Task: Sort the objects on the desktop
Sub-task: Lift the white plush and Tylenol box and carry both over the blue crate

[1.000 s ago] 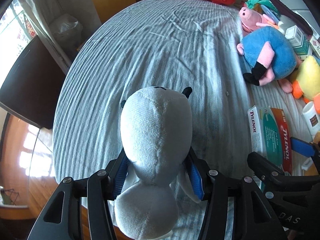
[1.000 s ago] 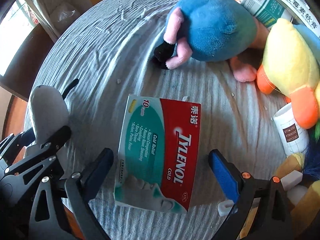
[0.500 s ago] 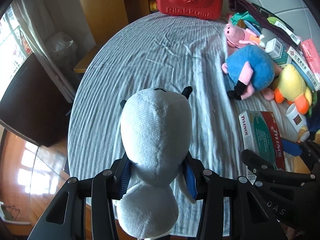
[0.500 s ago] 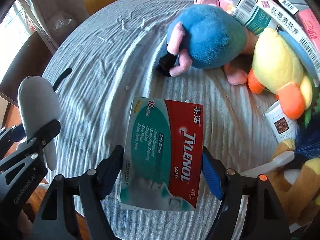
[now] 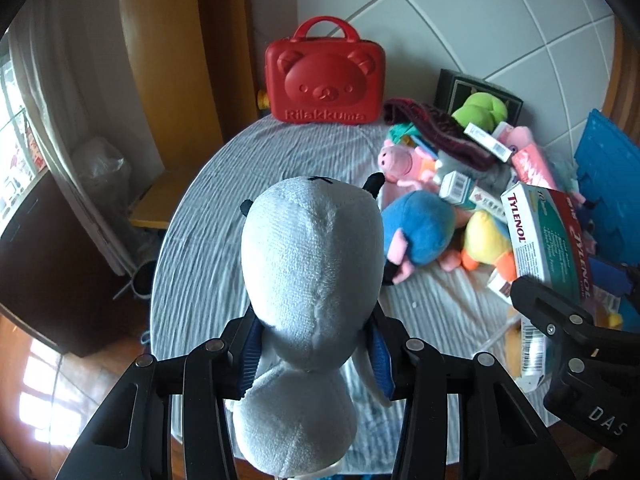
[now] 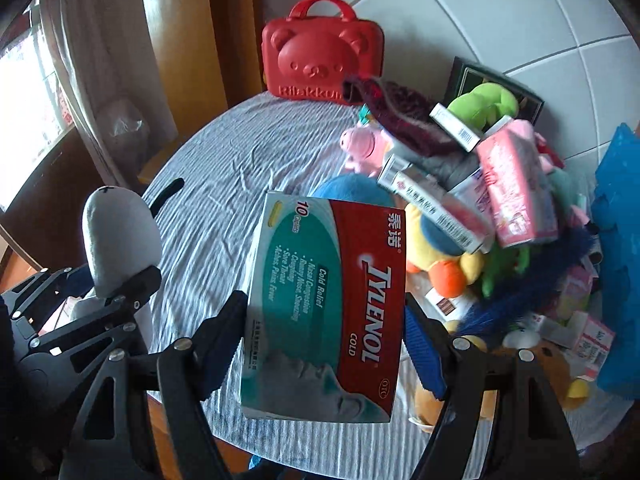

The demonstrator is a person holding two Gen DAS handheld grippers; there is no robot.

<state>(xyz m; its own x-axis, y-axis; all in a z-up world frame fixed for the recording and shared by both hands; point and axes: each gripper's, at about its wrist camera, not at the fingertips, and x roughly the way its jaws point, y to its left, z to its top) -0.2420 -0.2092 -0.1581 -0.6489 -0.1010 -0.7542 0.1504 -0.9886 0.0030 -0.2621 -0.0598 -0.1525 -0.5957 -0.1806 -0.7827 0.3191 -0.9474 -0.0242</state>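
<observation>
The left gripper (image 5: 316, 354) clamps a grey plush (image 5: 312, 280) at its narrow neck, pads sunk into the fabric; it looks soft and light, so the waist is the sensible hold (squeeze the head and it would likely squirm out). The right gripper (image 6: 326, 340) grips a Tylenol box (image 6: 326, 304) across its long edges. Thin card, probably near weightless, and it would crush under too hard a pinch. Both things hang clear above the striped table (image 5: 224, 216), the plush to the left, the box to the right. Both grippers tilt steeply down, side by side, facing the toy pile (image 6: 472, 200) at far right and the red case (image 5: 324, 76) beyond.
</observation>
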